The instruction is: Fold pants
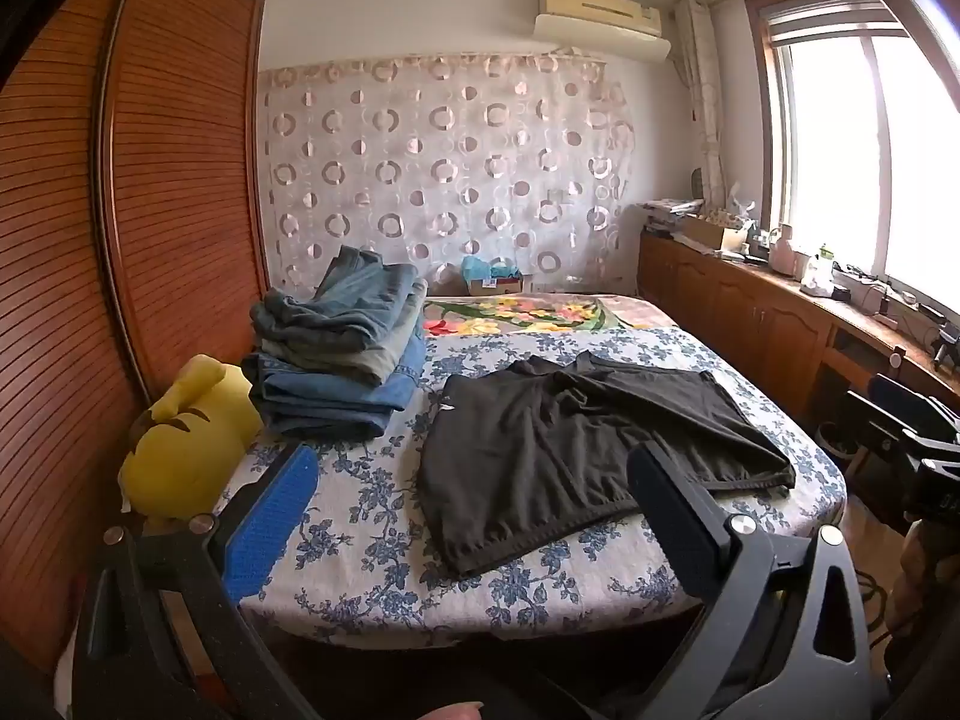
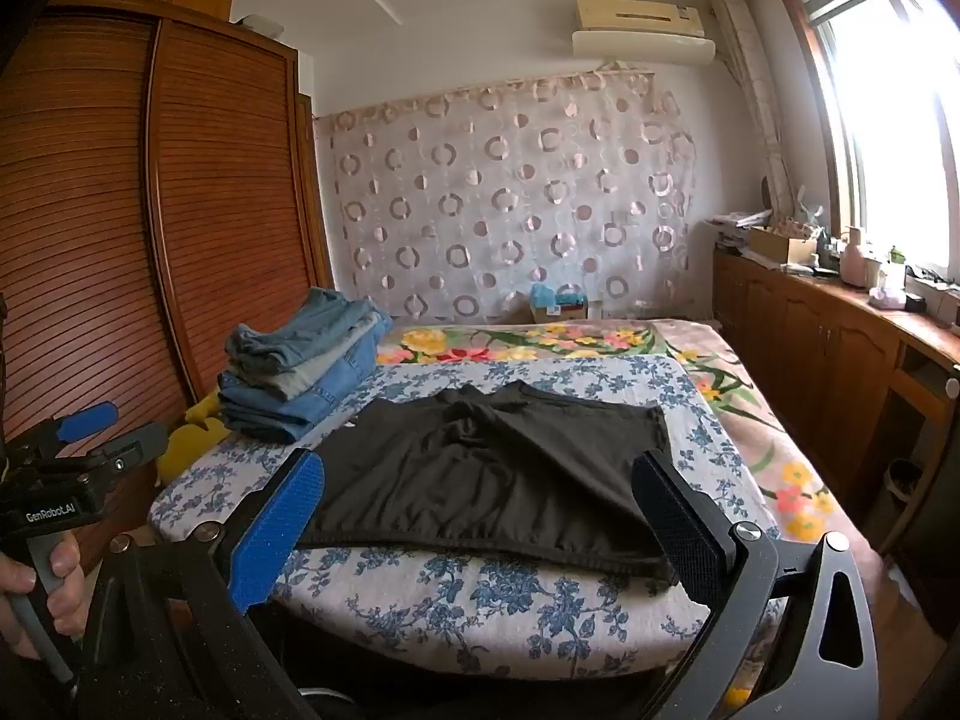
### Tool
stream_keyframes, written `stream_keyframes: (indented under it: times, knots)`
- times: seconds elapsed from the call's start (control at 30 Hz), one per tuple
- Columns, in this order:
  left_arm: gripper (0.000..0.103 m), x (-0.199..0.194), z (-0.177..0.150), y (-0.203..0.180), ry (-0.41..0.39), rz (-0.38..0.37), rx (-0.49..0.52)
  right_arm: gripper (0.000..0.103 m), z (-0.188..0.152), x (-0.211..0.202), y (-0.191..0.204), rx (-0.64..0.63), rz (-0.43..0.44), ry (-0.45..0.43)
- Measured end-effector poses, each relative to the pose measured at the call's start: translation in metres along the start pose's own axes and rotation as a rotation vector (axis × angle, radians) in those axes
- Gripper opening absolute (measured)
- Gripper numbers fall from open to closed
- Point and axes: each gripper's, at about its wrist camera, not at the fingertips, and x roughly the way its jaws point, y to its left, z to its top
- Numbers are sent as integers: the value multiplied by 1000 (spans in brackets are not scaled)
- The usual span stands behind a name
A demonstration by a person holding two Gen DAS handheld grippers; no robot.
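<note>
Black pants [image 1: 576,450] lie spread flat on the blue-flowered sheet of the bed [image 1: 372,528], waistband toward the bed's near edge; they also show in the right wrist view [image 2: 498,474]. My left gripper [image 1: 474,480] is open and empty, held above the near edge of the bed, short of the pants. My right gripper [image 2: 480,492] is open and empty, its fingers framing the pants' near hem without touching it. The left gripper also shows at the left of the right wrist view [image 2: 99,438].
A stack of folded jeans [image 1: 342,348] sits at the bed's far left, next to a yellow plush toy [image 1: 186,438]. A wooden wardrobe [image 1: 120,240] stands on the left, a wooden cabinet [image 1: 768,312] with clutter under the window on the right.
</note>
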Motion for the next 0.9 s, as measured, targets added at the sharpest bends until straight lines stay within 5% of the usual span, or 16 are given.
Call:
stream_keyframes:
  times: [0.9]
  knots:
    - [103,0,0,0,0,1,2,102,0,0,1,-1,-1,-2]
